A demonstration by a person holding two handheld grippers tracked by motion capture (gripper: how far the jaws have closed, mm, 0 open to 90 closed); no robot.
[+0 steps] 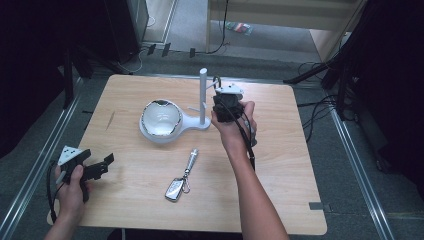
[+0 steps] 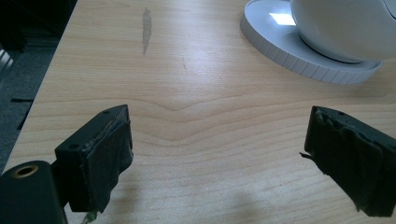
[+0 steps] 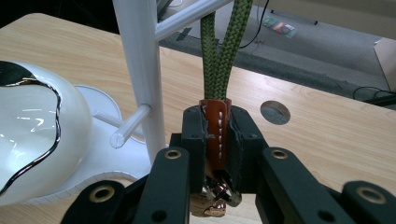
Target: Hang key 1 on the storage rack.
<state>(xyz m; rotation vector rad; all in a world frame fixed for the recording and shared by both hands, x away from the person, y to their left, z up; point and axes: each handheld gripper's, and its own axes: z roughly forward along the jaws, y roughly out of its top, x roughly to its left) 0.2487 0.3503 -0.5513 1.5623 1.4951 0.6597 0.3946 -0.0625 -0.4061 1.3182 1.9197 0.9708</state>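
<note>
Green cord keychain (image 3: 217,56), brown leather tab clamped in right gripper (image 3: 217,154) jaws, loop hung over a peg of the white stand (image 1: 203,95) at counter (image 1: 280,150) centre-far. Left gripper (image 2: 217,154) near-left, jaws apart, empty. Car key (image 1: 175,190) near centre.

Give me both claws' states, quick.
Left claw: open, holding nothing, over bare table.
Right claw: shut on the keychain strap, whose green cord loop hangs from the stand's peg.
</note>
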